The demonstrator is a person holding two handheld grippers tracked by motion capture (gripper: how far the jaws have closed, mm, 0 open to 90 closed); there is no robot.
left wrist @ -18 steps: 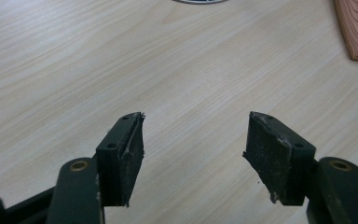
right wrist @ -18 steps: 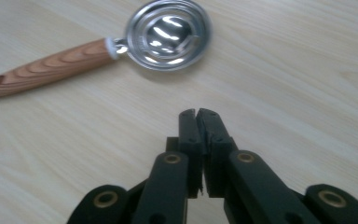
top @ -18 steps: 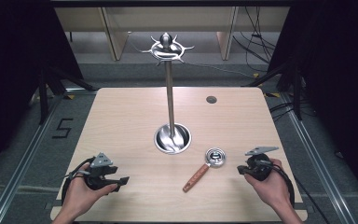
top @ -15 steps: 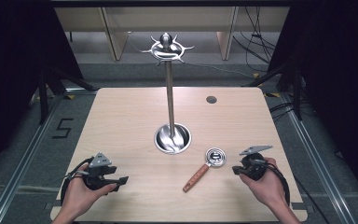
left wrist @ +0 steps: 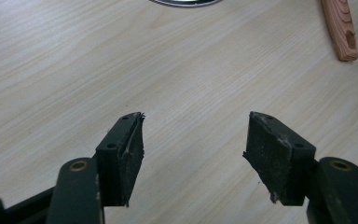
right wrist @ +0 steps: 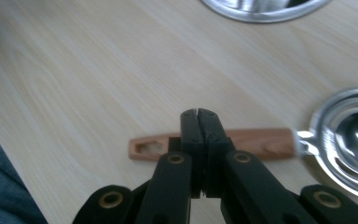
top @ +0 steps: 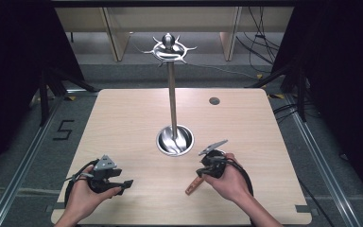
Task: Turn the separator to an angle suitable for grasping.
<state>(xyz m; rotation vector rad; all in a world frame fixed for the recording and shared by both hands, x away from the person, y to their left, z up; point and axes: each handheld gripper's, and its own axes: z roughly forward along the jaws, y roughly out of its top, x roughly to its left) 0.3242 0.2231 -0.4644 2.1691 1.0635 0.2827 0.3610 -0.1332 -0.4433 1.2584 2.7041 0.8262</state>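
Observation:
A utensil with a wooden handle [top: 193, 186] [right wrist: 261, 142] and a round metal head [right wrist: 354, 135] lies on the wooden table [top: 123, 123], near the front and right of centre. My right gripper [top: 207, 166] [right wrist: 200, 114] hovers right over it, jaws shut with nothing between them, their tips above the middle of the handle. In the high view the hand and gripper cover the metal head. My left gripper [top: 125, 184] [left wrist: 196, 126] rests at the near left, jaws open over bare wood. The end of the wooden handle [left wrist: 341, 28] appears far off in the left gripper view.
A tall metal stand [top: 172, 94] rises from a round shiny base [top: 175, 140] [right wrist: 261, 11] at the table's middle, with a ring of hooks [top: 169, 47] on top. A small dark round grommet [top: 214, 100] sits at the far right of the table. Cables lie on the floor beyond.
My right gripper has moved left, from beside the utensil's metal head to above the utensil. The left gripper has stayed where it was.

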